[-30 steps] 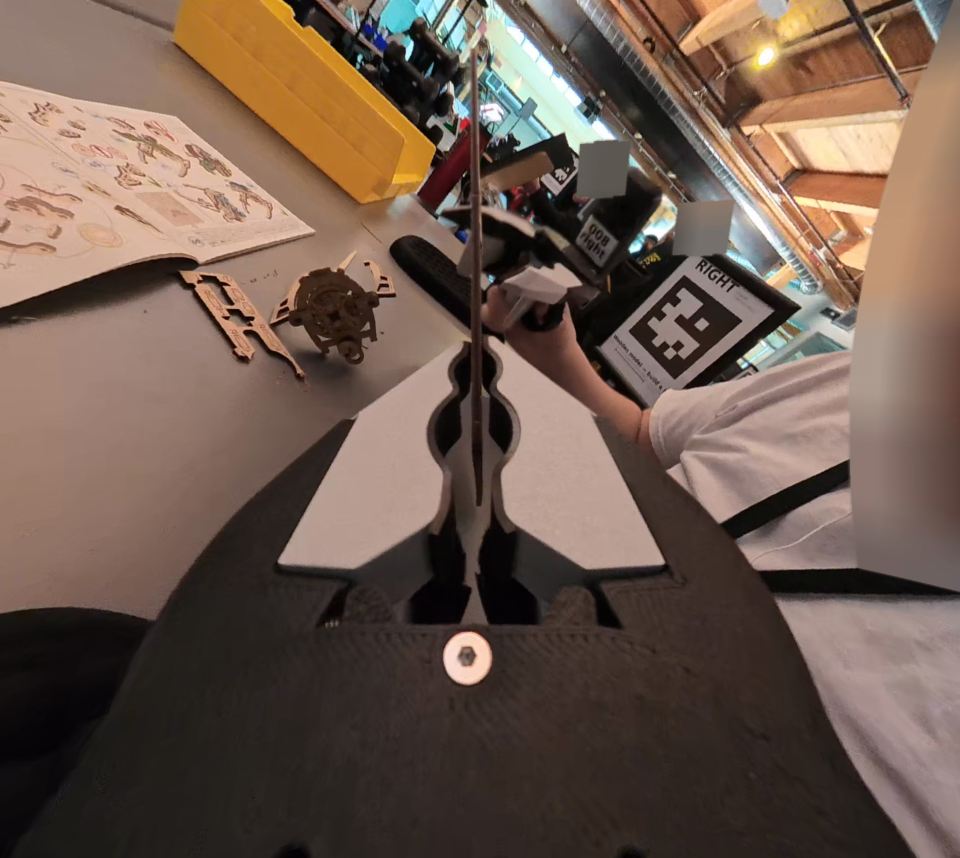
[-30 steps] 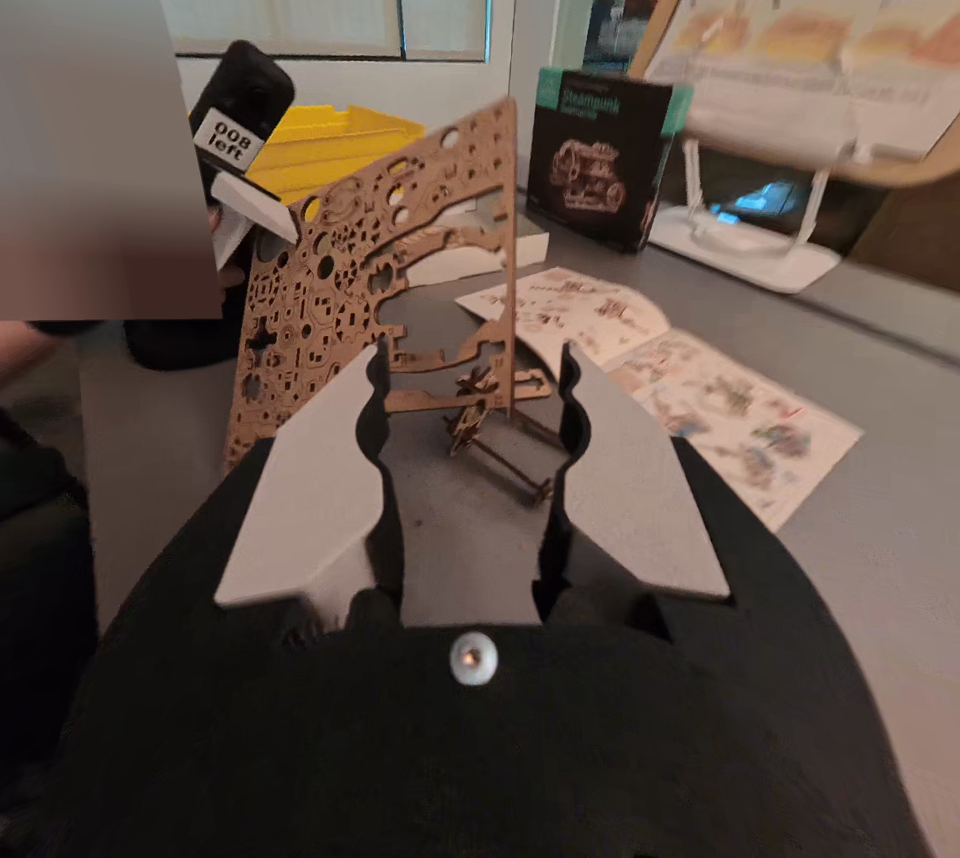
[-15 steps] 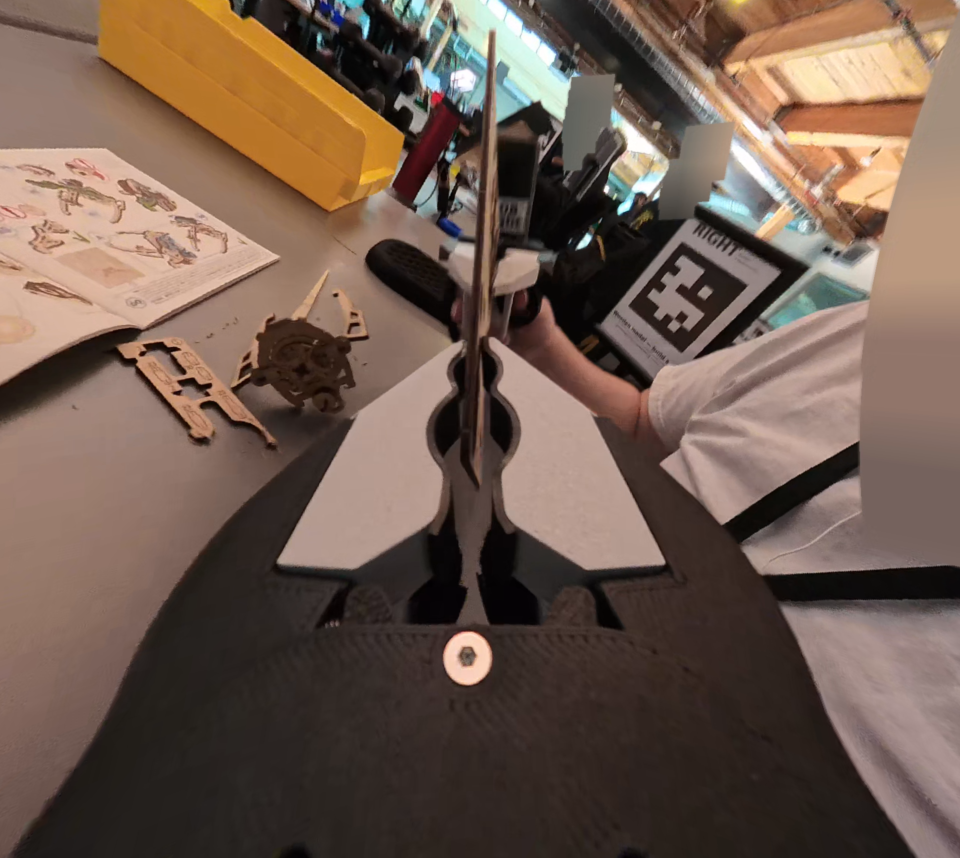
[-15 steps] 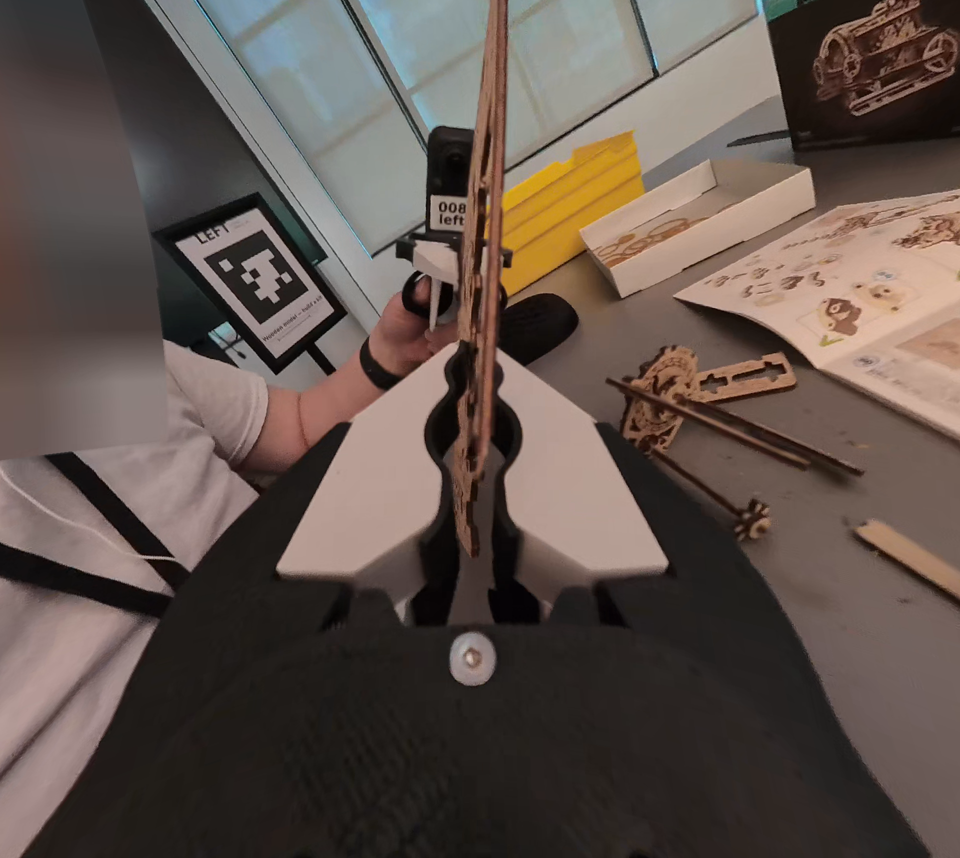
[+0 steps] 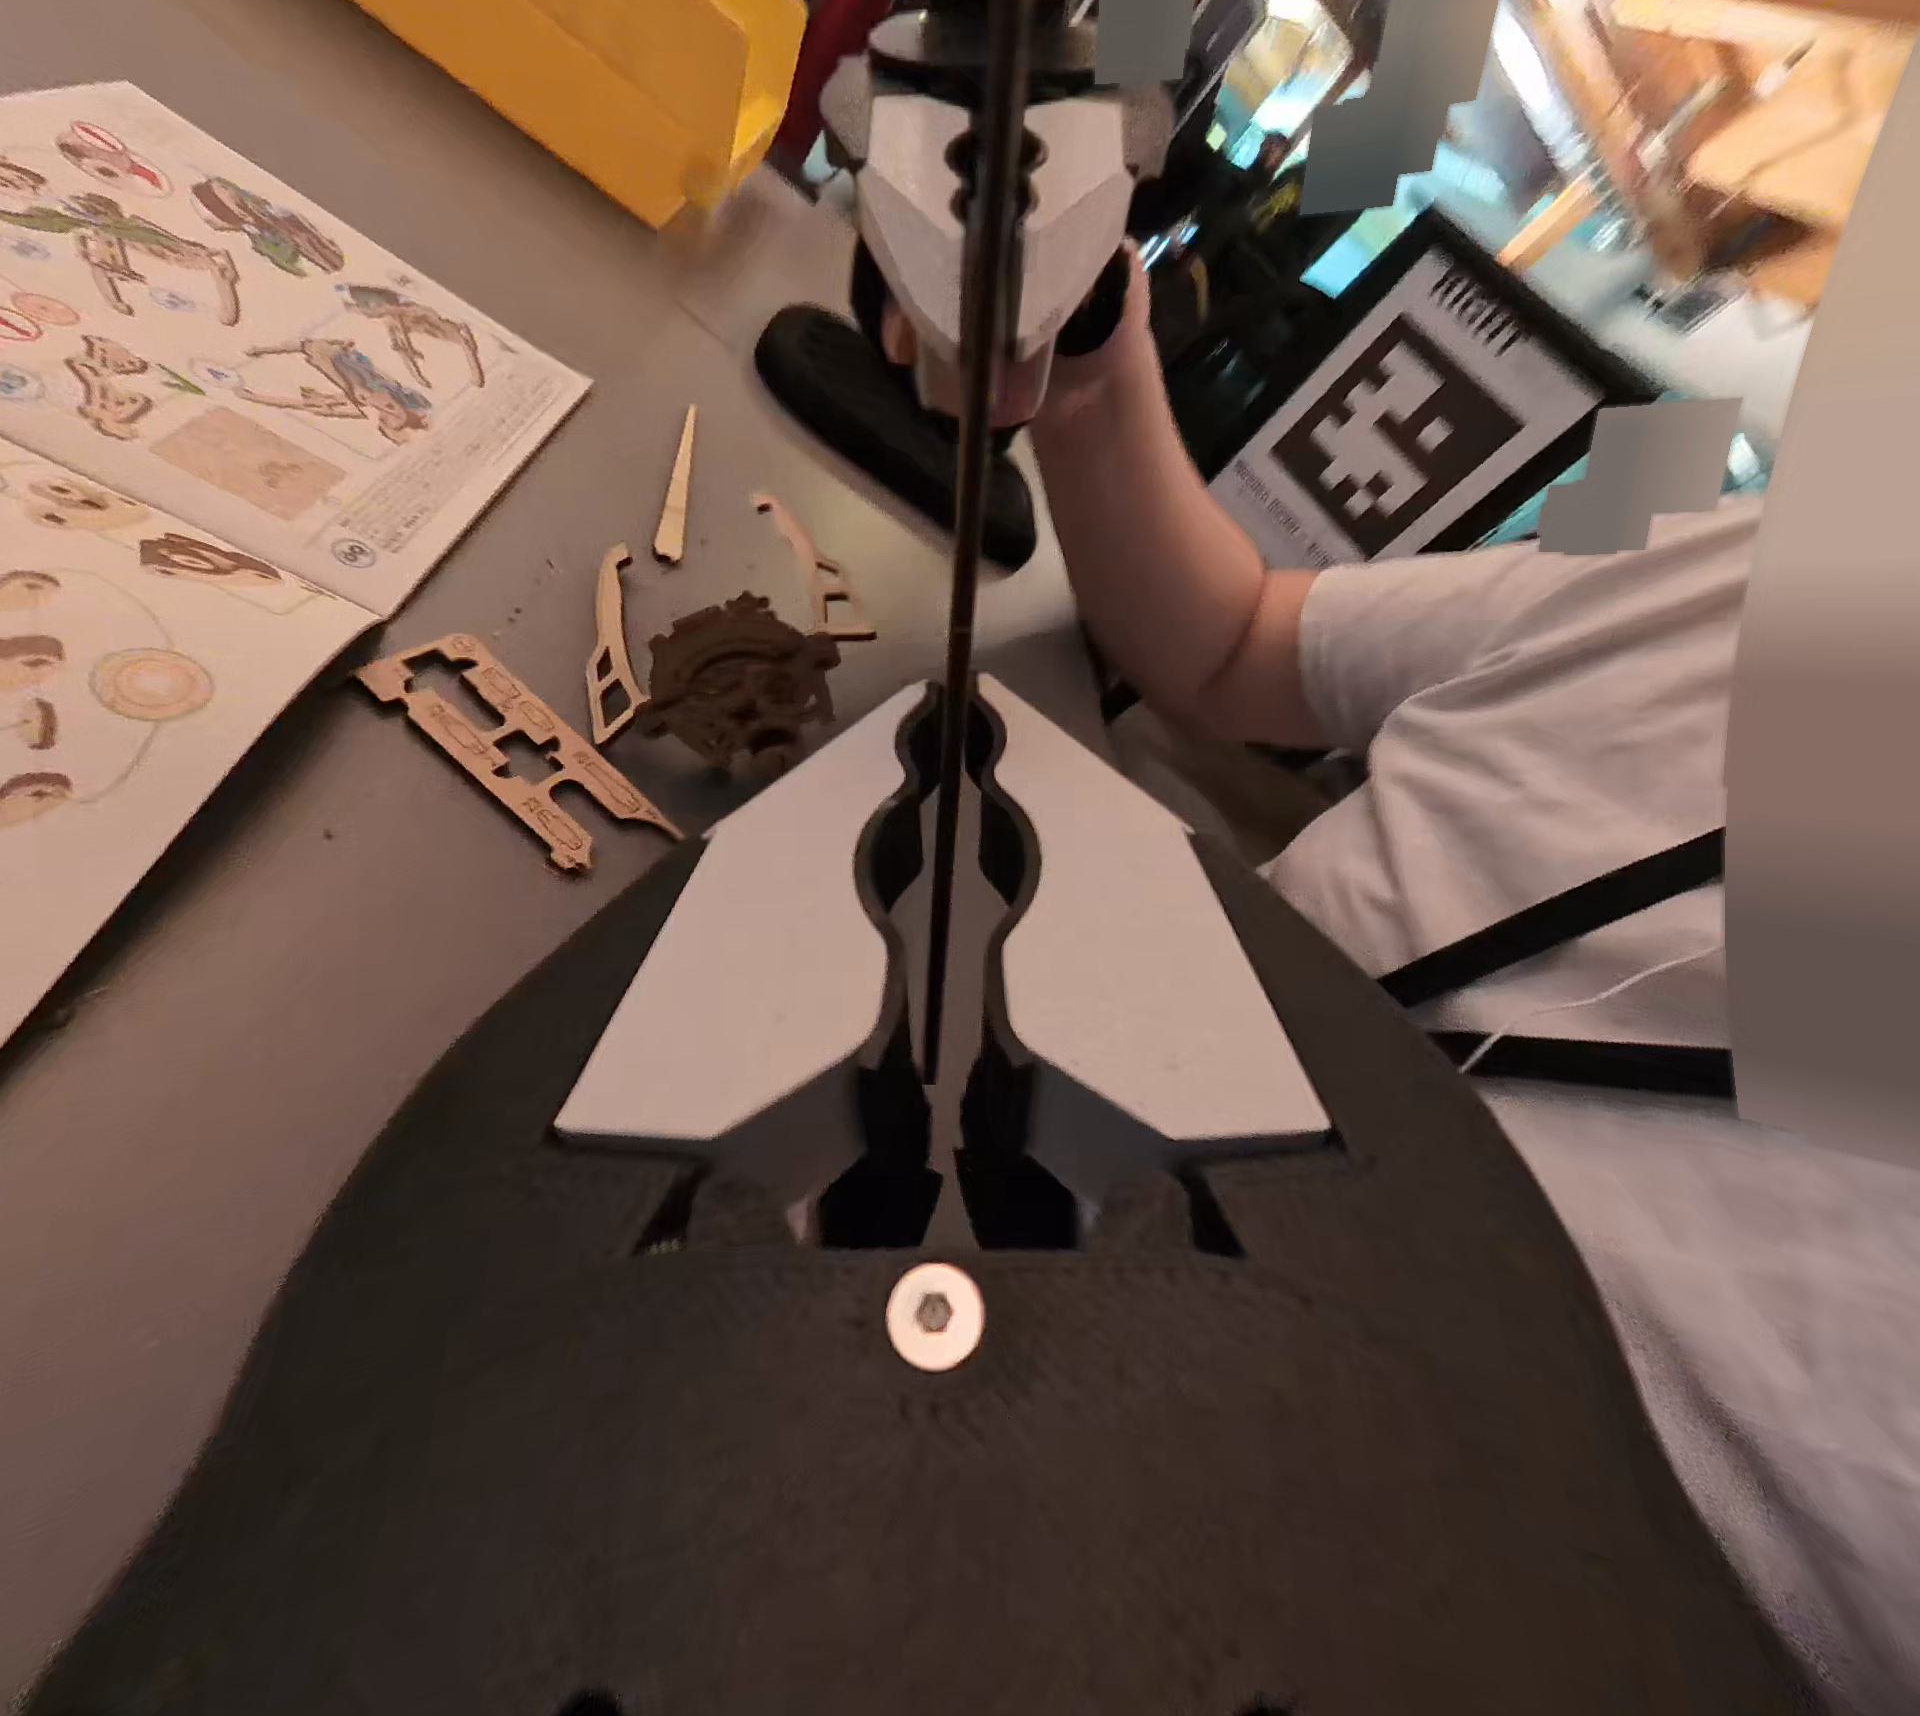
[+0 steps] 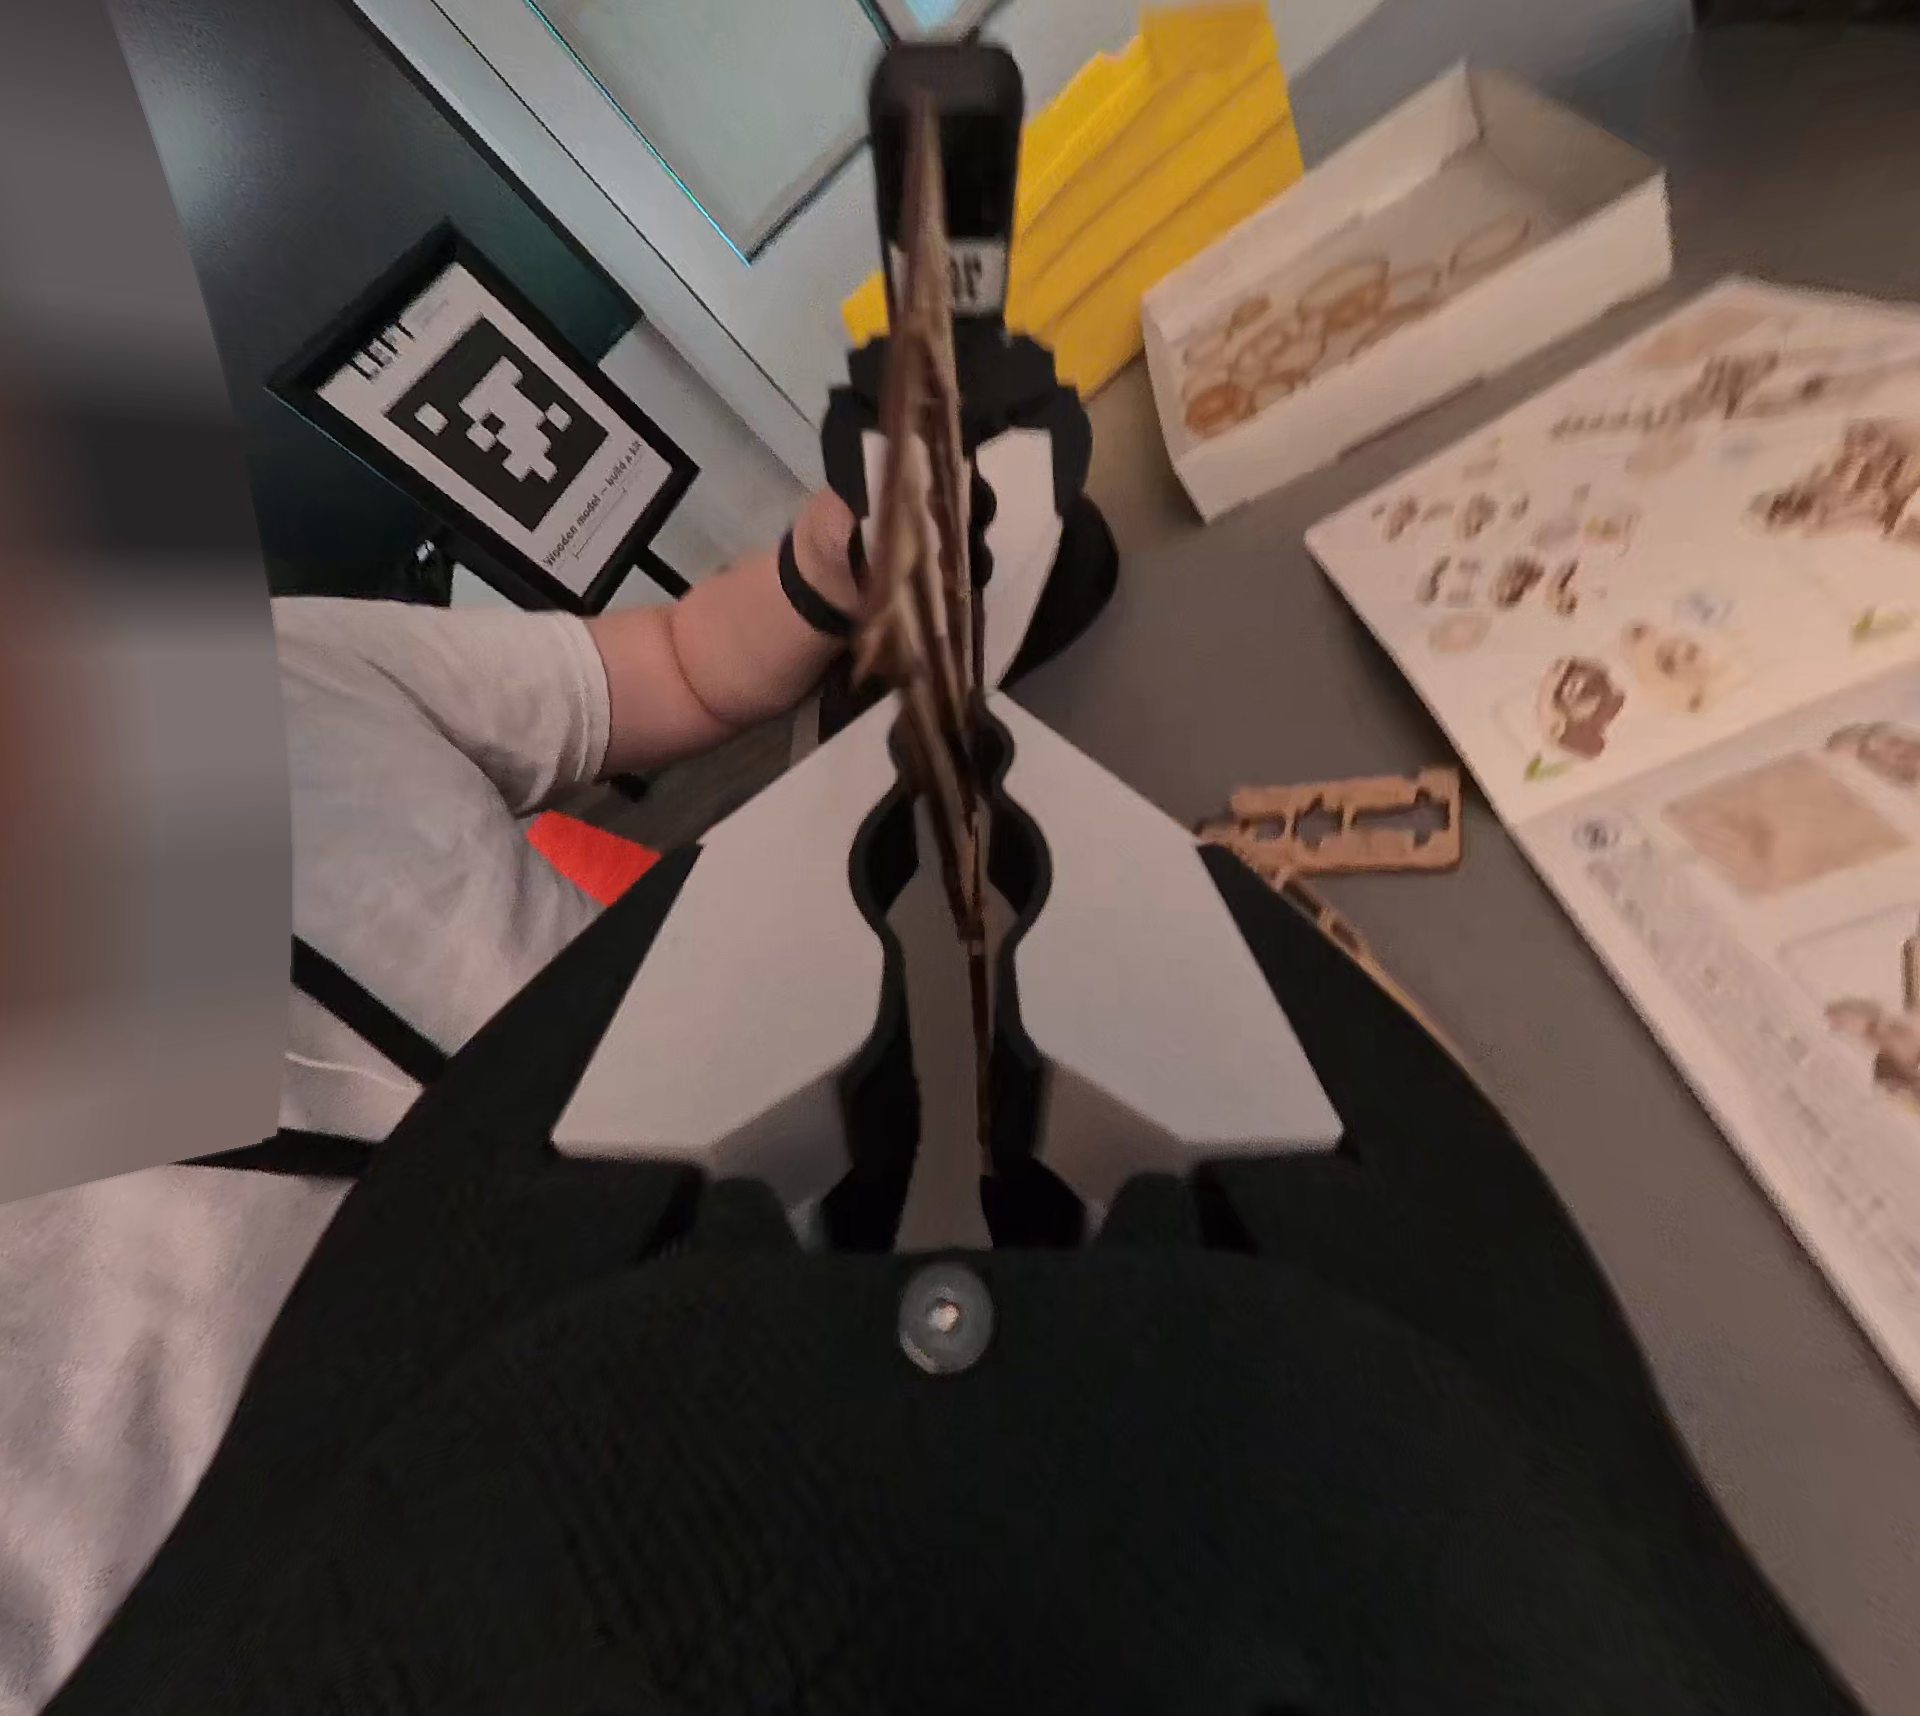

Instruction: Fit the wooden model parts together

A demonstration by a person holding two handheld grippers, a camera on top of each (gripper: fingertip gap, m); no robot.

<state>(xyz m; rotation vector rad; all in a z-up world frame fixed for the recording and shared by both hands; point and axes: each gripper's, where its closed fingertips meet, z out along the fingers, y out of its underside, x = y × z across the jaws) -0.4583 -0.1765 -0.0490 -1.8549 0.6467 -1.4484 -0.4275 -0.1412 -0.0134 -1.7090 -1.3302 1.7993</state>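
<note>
wooden parts sheet held edge-on between both grippers, left gripper and right gripper jaws clamped on it. gear subassembly lies at 11 o'clock on desk; fitting judged barely begun.

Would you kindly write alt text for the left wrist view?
The left gripper and the right gripper both clamp a thin wooden sheet edge-on above a grey table with loose wooden parts and an instruction booklet.

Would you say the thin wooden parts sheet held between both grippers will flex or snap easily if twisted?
Probably yes. The wooden parts sheet looks very thin edge-on and heavily cut out, so likely light, bendy and fragile. The left gripper and right gripper clamp opposite ends, so twisting could crack it.
</note>
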